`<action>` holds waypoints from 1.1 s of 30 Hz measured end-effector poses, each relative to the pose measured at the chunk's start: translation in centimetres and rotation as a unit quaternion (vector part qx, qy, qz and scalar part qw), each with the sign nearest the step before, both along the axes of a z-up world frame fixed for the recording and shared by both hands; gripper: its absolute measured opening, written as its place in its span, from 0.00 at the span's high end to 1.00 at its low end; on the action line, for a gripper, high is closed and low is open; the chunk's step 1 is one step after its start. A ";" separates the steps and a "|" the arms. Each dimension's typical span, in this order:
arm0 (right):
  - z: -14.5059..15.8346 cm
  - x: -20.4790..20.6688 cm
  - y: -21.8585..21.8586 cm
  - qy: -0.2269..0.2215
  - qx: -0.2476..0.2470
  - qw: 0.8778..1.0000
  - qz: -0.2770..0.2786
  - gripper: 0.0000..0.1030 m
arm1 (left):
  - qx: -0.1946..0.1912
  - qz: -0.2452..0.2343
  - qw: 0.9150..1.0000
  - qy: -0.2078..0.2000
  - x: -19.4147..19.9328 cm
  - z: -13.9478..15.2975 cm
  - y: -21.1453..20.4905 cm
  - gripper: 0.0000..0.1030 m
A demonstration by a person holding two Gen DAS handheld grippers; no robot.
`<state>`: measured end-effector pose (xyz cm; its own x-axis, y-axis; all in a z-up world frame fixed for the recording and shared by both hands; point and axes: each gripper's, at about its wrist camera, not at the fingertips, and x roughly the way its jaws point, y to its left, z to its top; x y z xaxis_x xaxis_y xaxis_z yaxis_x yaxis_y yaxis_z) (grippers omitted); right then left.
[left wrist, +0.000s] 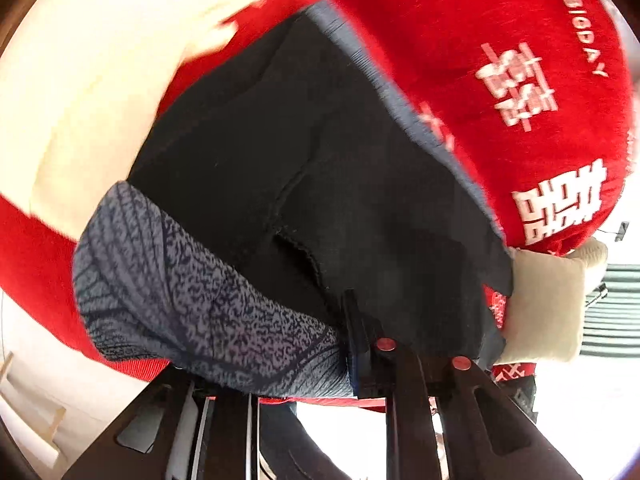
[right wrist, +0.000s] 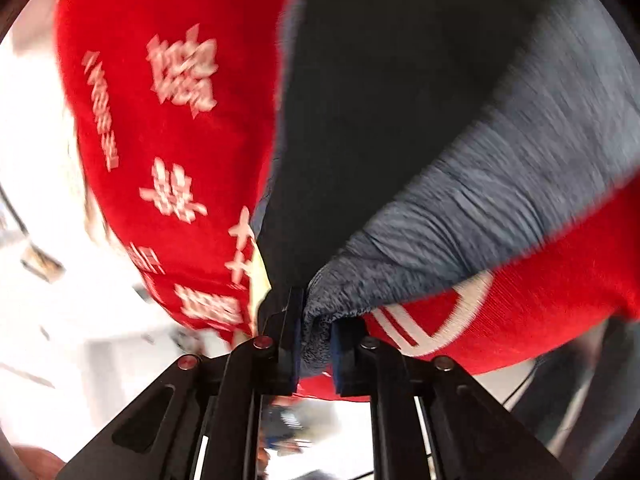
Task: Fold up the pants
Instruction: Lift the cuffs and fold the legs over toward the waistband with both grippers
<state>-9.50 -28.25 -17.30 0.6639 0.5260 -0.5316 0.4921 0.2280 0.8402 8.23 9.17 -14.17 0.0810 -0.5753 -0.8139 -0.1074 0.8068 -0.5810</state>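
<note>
The pants [left wrist: 320, 168] are dark navy with a grey knitted waistband [left wrist: 180, 300]. They hang in front of the person's red sweater with white characters [left wrist: 500, 60]. My left gripper [left wrist: 348, 344] is shut on the waistband; only one finger [left wrist: 356, 336] shows, the other is under the cloth. In the right wrist view the pants [right wrist: 380, 120] hang the same way and my right gripper [right wrist: 316, 332] is shut on a bunched end of the grey waistband [right wrist: 460, 208]. Both views are motion-blurred.
The red sweater [right wrist: 172, 140] fills the space behind the pants. A cream sleeve cuff [left wrist: 548, 300] shows at the right of the left wrist view. A bright white blurred room [right wrist: 60, 320] lies to the left in the right wrist view.
</note>
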 end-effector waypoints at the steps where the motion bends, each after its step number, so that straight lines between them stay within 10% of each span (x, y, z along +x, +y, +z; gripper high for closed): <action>1: 1.4 1.0 0.1 -0.001 -0.024 1.000 0.018 0.88 | -0.003 -0.001 1.000 -0.006 0.4 0.7 -0.1 0.80; 12: 6.3 13.5 -4.9 0.007 -0.085 0.986 0.144 0.88 | -0.009 0.007 0.998 -0.069 9.6 4.6 -4.8 0.80; 23: -3.1 27.5 -10.1 0.100 -0.088 0.962 0.238 0.86 | 0.072 0.045 0.996 -0.027 20.0 -4.4 -9.3 0.78; 28: -6.2 29.9 -11.0 0.140 -0.066 0.954 0.258 0.85 | 0.090 0.032 0.995 -0.010 20.4 -3.6 -9.6 0.64; 31: -4.6 30.0 -10.9 0.119 -0.062 0.952 0.275 0.66 | 0.143 0.038 0.988 -0.050 19.6 0.0 -8.6 0.31; 33: -3.1 30.0 -10.7 0.100 -0.067 0.954 0.276 0.23 | 0.165 0.038 0.983 -0.072 19.2 2.0 -7.8 0.31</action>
